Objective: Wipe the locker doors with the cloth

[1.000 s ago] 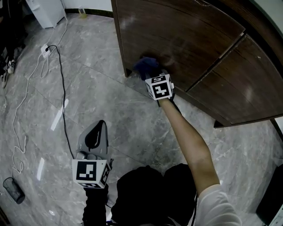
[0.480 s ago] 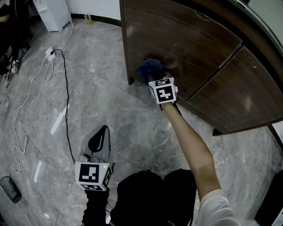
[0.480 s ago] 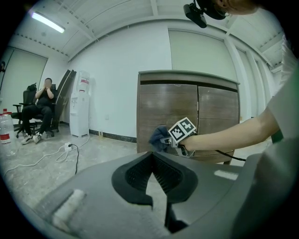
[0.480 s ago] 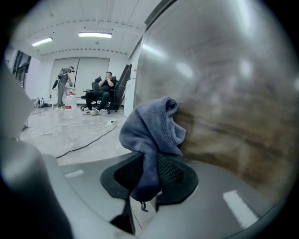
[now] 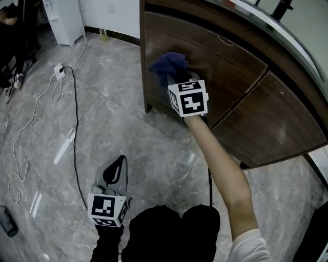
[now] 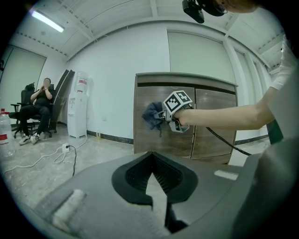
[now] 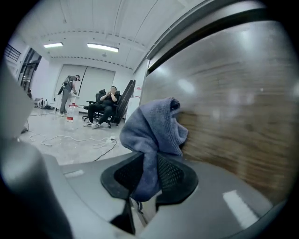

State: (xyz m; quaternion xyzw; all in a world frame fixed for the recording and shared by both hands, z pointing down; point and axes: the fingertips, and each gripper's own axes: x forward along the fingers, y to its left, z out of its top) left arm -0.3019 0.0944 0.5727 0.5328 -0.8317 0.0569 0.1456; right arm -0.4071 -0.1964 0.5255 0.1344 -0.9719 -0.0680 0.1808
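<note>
The locker is a dark brown wooden cabinet with curved doors (image 5: 225, 56), and it fills the right side of the right gripper view (image 7: 233, 107). My right gripper (image 5: 173, 78) is shut on a bunched blue cloth (image 5: 168, 62). The cloth is pressed against the upper left part of the left door. In the right gripper view the cloth (image 7: 154, 130) hangs down between the black pads (image 7: 174, 176). My left gripper (image 5: 116, 165) is held low over the floor, away from the locker, shut with nothing in it. From there I see the cloth (image 6: 152, 115) on the door (image 6: 212, 126).
A black cable (image 5: 76, 117) and a white power strip (image 5: 59, 70) lie on the grey marble floor at the left. A white water dispenser (image 5: 64, 15) stands by the far wall. A person sits in a chair (image 6: 39, 100) further off. A cord (image 5: 209, 179) hangs under my right arm.
My right gripper has carried the cloth up the left door, from near its lower edge to its upper part. The left gripper has stayed about where it was.
</note>
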